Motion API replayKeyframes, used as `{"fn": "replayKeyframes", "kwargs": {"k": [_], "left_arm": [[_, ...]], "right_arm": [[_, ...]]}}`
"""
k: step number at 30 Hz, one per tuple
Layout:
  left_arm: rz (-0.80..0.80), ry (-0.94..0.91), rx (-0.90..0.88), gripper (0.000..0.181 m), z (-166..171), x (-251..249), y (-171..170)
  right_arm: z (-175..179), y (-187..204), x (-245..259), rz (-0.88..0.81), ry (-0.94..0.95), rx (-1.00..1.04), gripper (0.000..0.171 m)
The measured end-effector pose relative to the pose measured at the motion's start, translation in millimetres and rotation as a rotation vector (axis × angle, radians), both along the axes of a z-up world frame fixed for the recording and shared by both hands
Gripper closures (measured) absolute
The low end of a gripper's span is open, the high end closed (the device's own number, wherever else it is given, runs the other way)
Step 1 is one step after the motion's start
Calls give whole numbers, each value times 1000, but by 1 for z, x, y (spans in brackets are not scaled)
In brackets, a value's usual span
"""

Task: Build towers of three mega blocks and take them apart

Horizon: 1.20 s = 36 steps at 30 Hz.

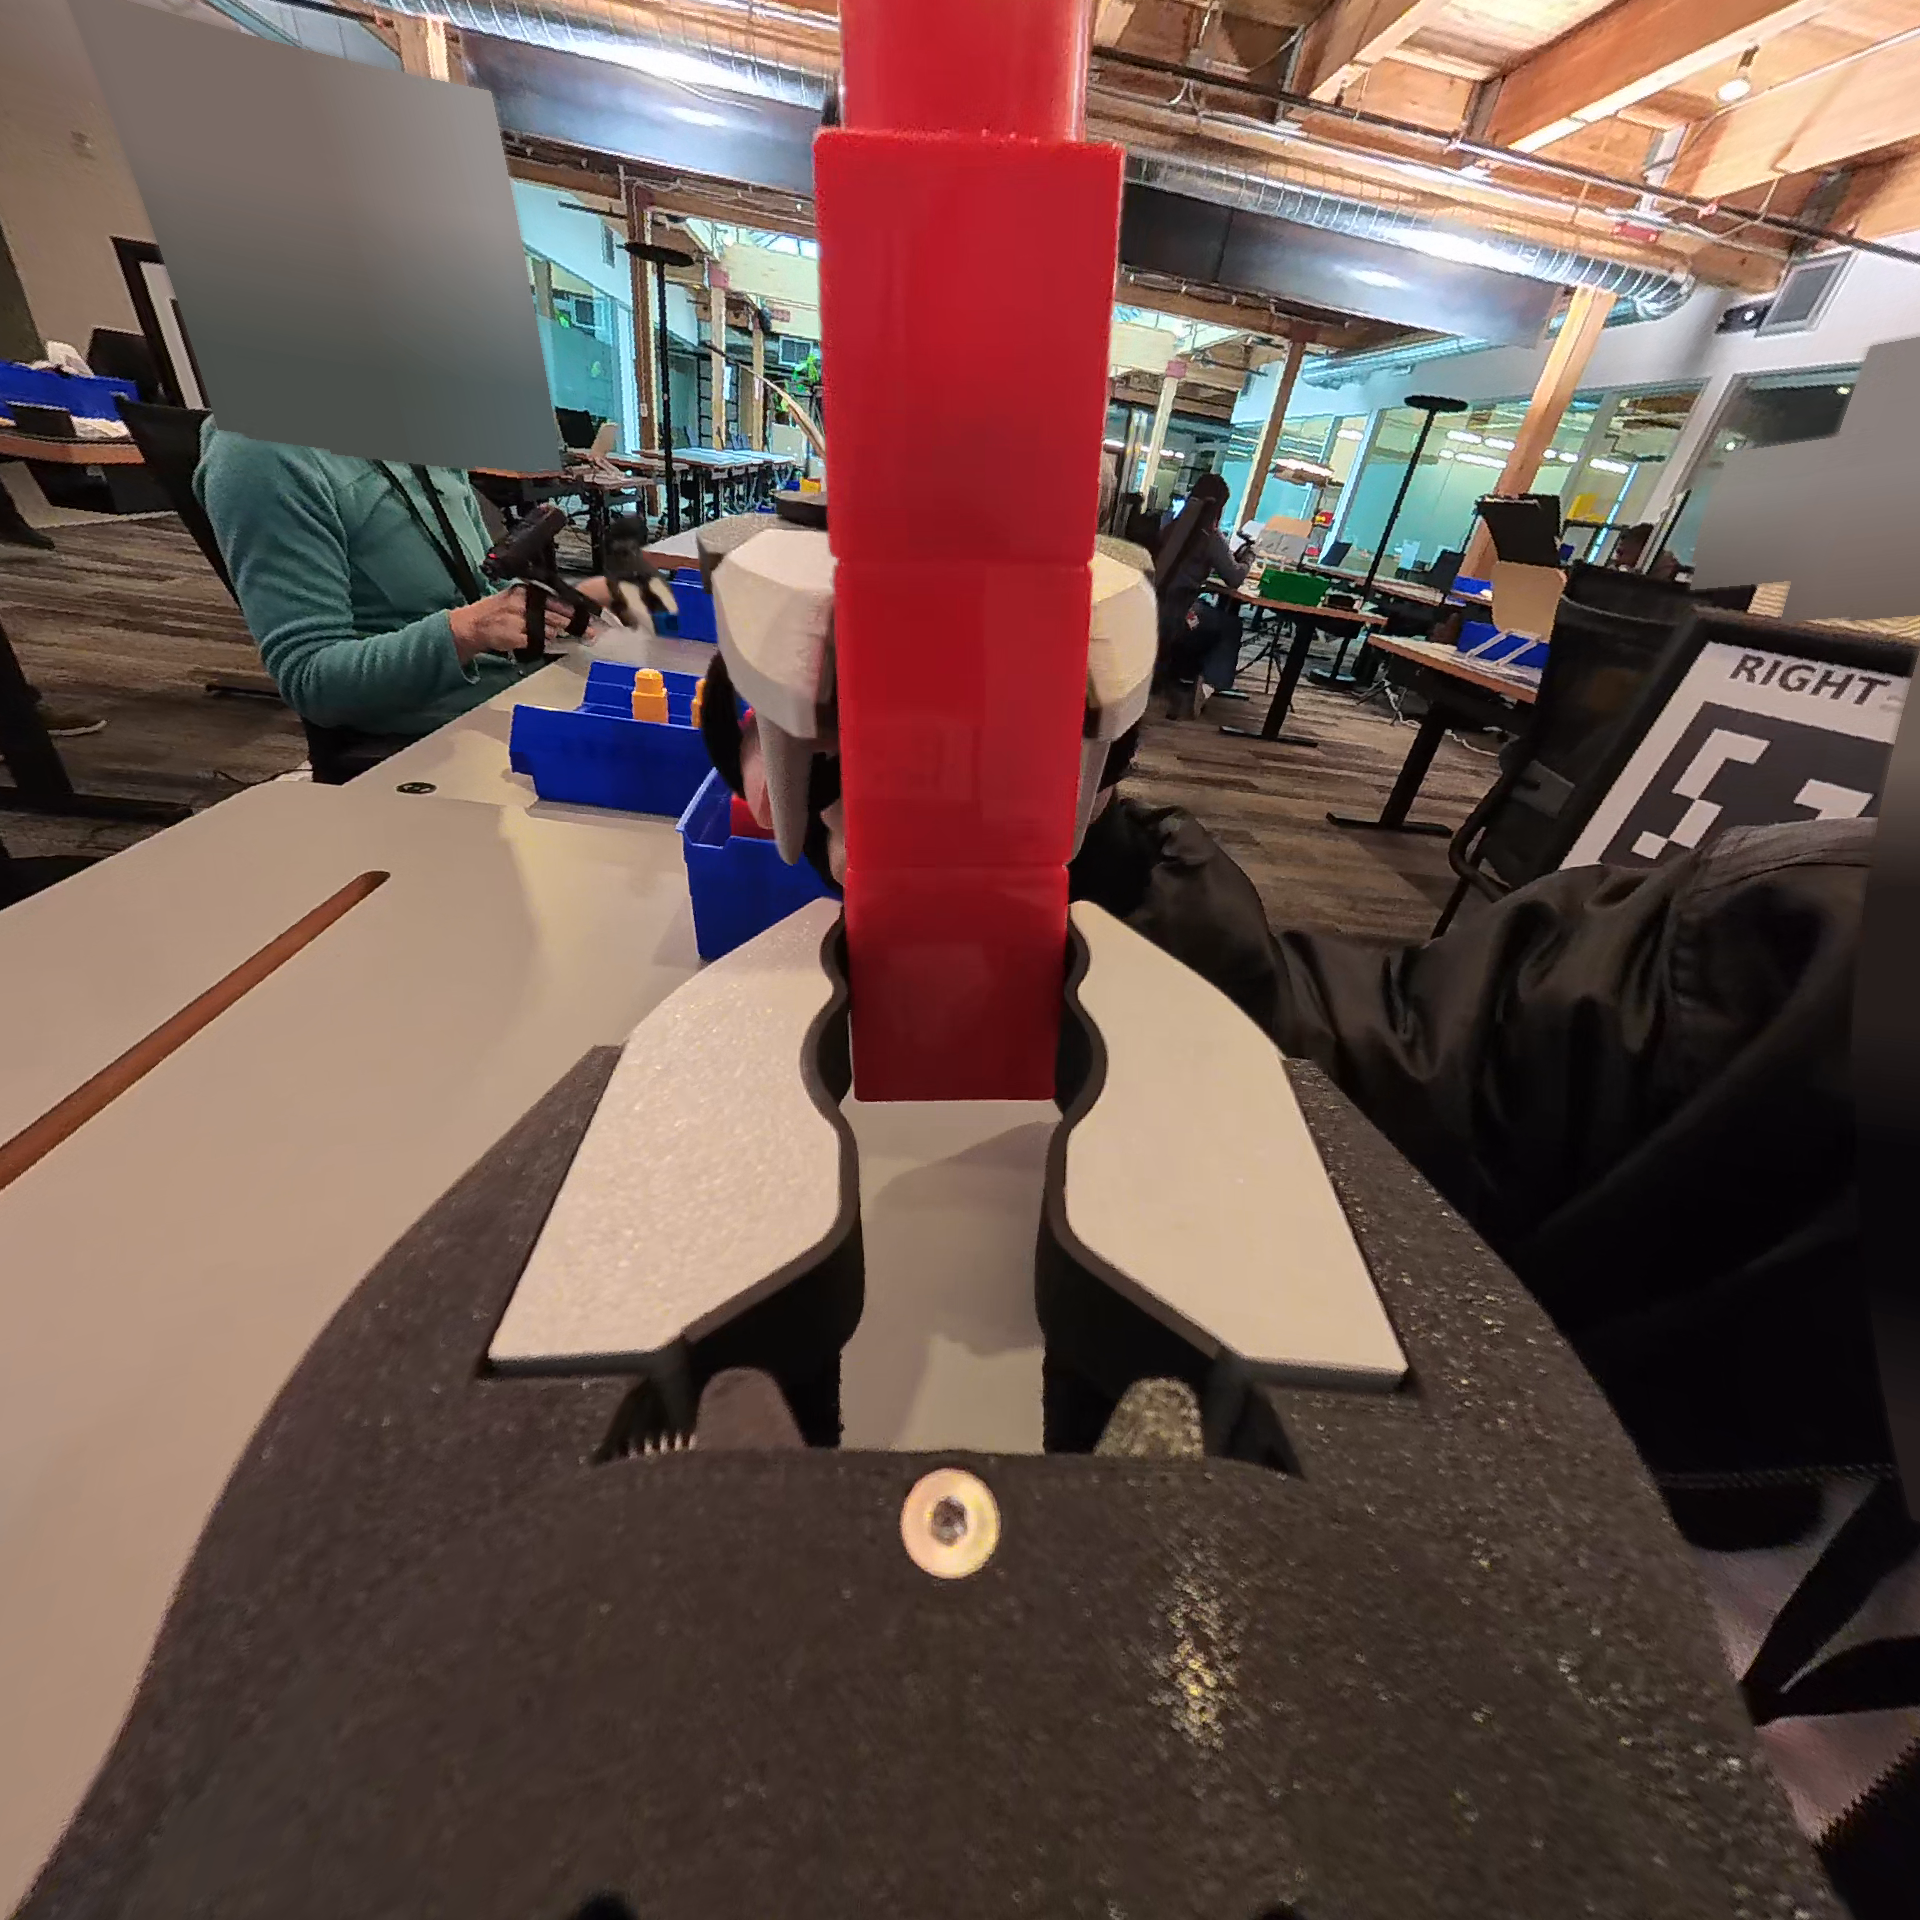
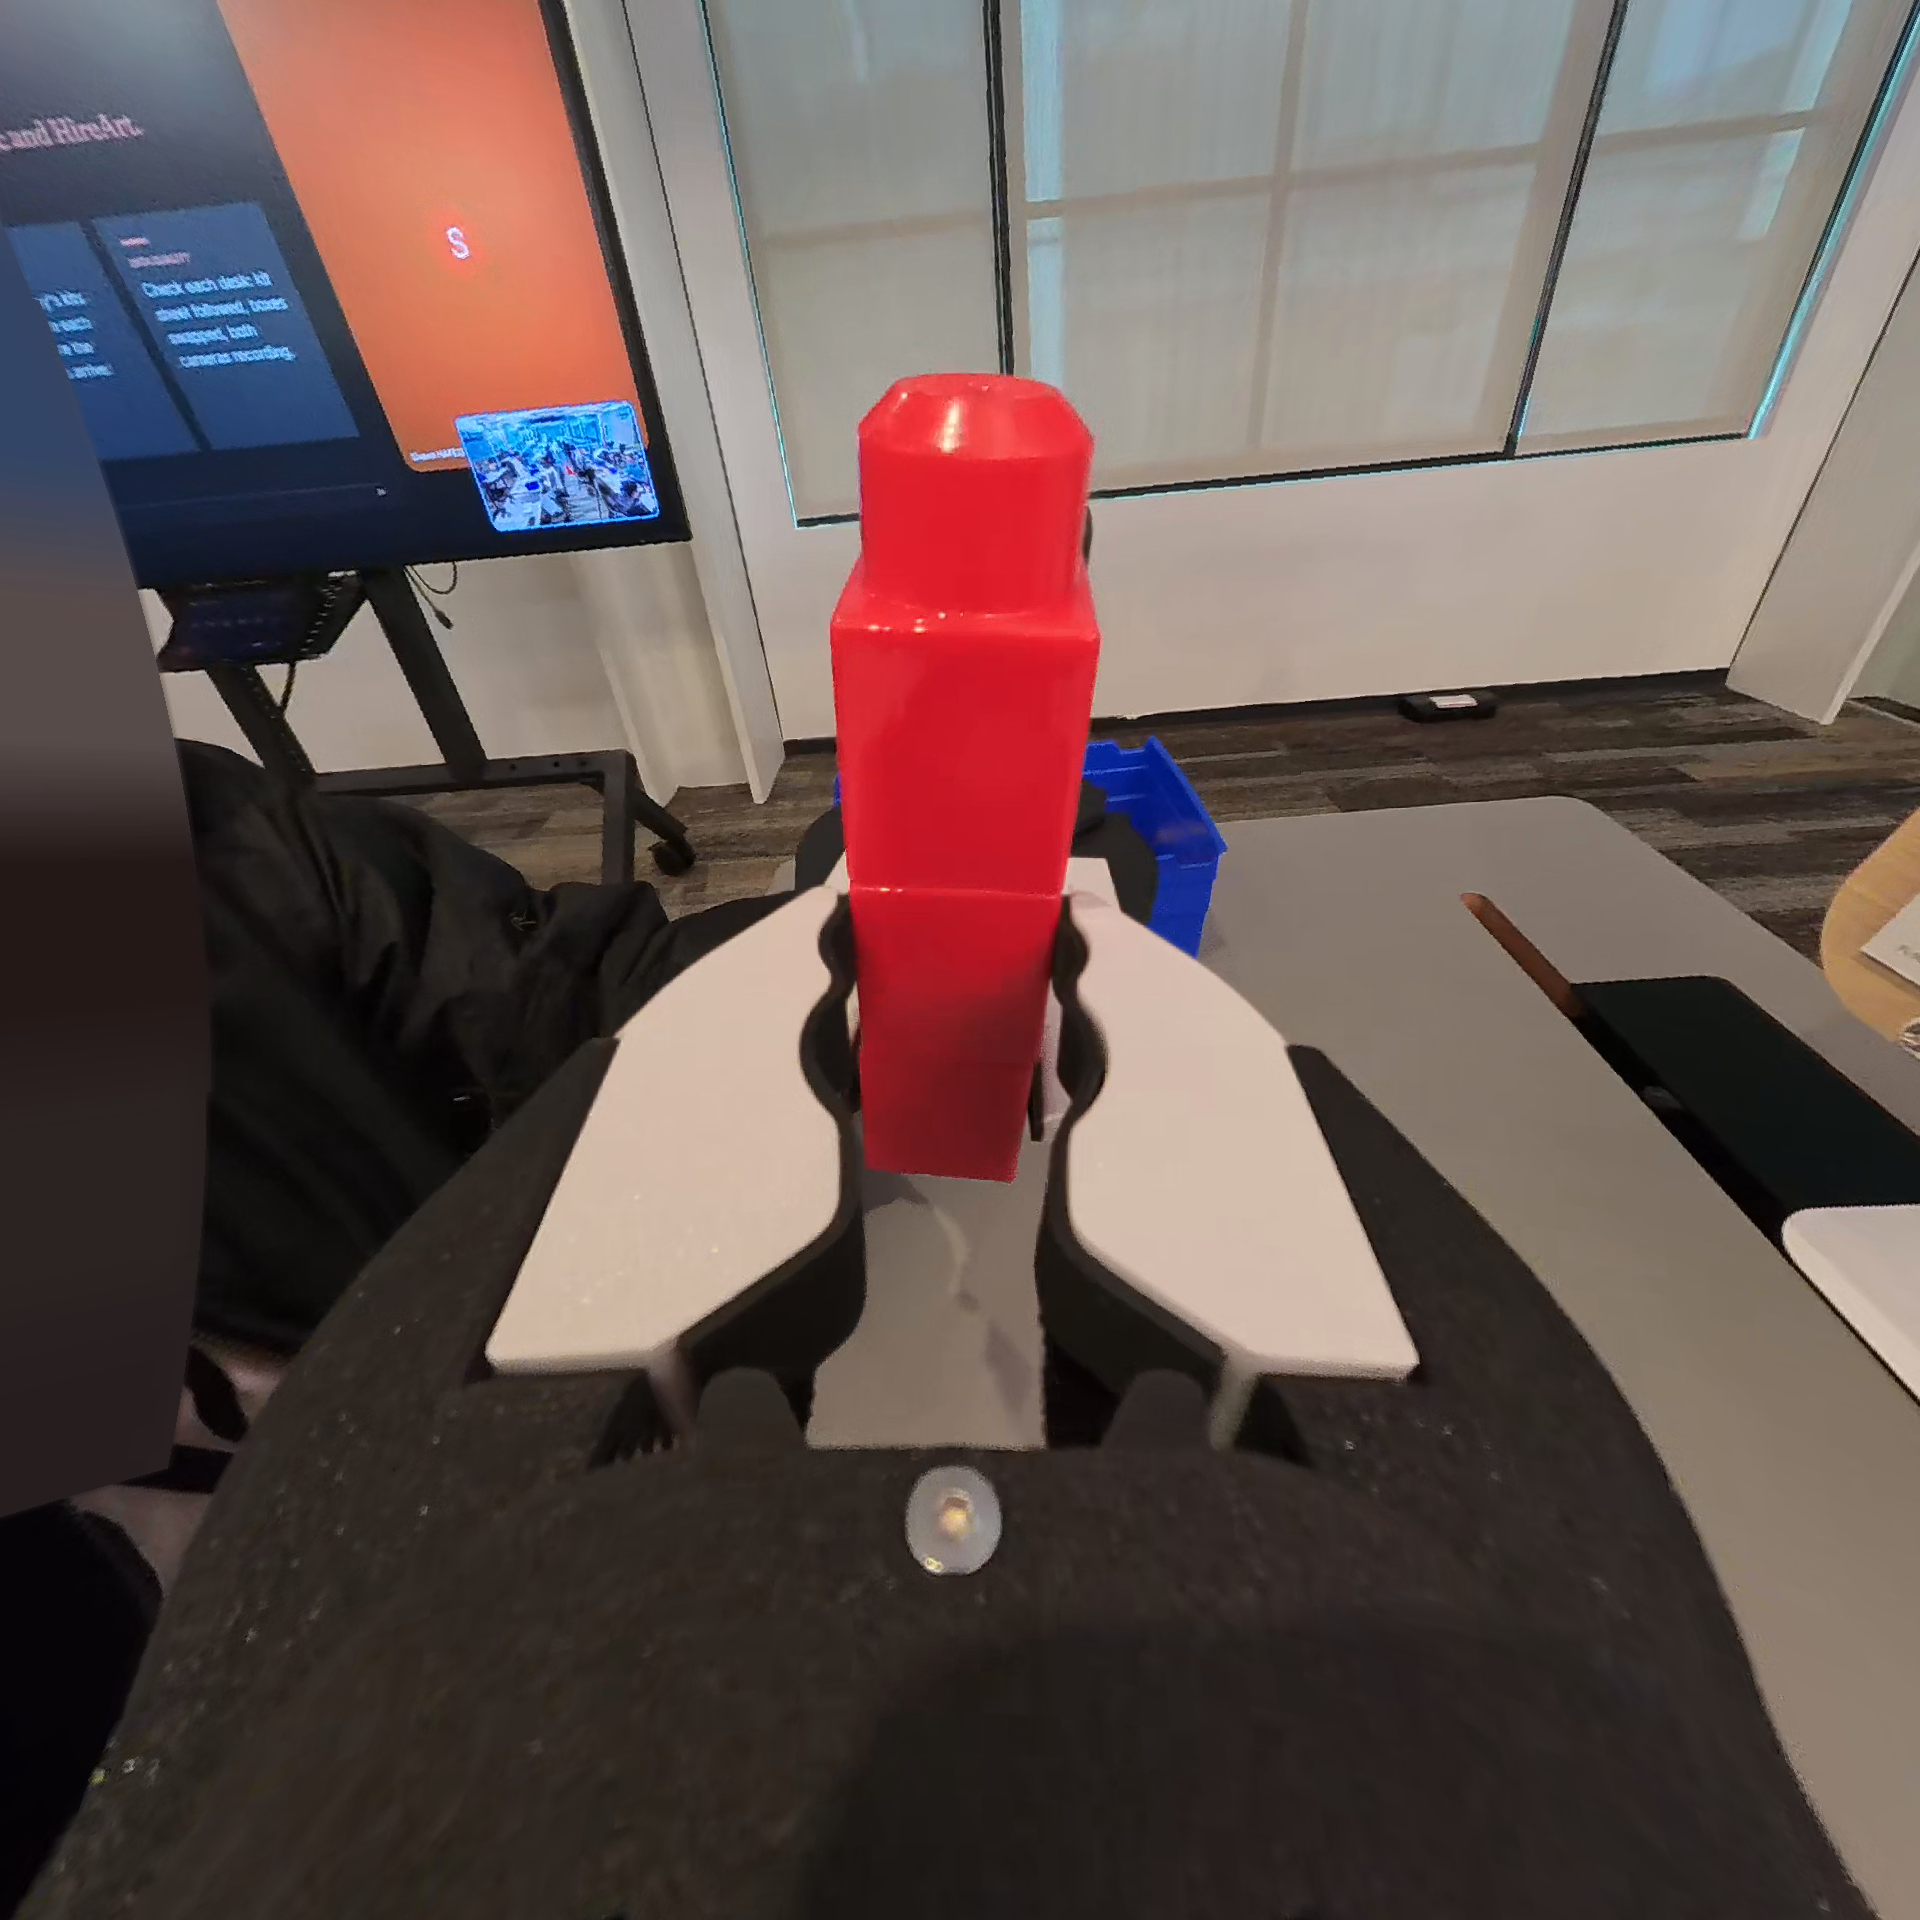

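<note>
The red tower (image 1: 961,644) is standing upright on the counter (image 1: 260,1039). The left gripper (image 1: 956,997) is clamping its bottom block, while the right gripper (image 2: 961,1018) is clamping the middle one. Pulling off-axis risks tipping everything or blocks slipping free.

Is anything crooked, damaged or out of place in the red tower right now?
Nothing stands out. The red tower stands straight, its three blocks flush with no visible gaps. The left gripper clamps the bottom block, the right gripper clamps the middle one. I see no cracks and nothing spilled.
</note>
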<state>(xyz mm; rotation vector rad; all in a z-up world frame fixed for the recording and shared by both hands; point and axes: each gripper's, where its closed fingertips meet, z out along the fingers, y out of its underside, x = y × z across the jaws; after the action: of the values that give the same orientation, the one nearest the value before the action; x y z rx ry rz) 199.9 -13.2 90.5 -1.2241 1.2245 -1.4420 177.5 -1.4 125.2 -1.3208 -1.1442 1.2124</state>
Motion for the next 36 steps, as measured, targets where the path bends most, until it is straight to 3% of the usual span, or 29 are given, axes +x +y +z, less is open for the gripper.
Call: {"fn": "replayKeyframes", "kwargs": {"k": [4, 7, 10, 14, 19, 21, 24, 29, 36], "left_arm": [[12, -9, 13, 145, -1, 2, 2], [45, 20, 9, 112, -4, 4, 4], [64, 44, 41, 106, -4, 3, 3], [68, -28, 35, 112, 17, -6, -4], [64, -60, 64, 116, 28, -11, -12], [59, -58, 68, 117, 29, -9, -16], [52, -45, 80, 117, 27, -6, -20], [49, -20, 91, 119, 22, 1, -25], [46, 7, 110, 120, 16, 10, -30]], "right_arm": [[-2, 1, 2, -6, -17, 5, 136], [3, 5, 8, -46, 10, 19, 136], [16, 4, 34, -148, 65, 32, 136], [34, -13, 125, -538, 71, 156, 136], [36, -63, 319, -1203, -63, 259, 136], [13, -85, 377, -1327, -48, 186, 136], [-40, -96, 419, -1360, 41, 19, 136], [-129, -75, 437, -1364, 16, -182, 135], [-193, -53, 441, -1395, -230, -295, 136]]}}
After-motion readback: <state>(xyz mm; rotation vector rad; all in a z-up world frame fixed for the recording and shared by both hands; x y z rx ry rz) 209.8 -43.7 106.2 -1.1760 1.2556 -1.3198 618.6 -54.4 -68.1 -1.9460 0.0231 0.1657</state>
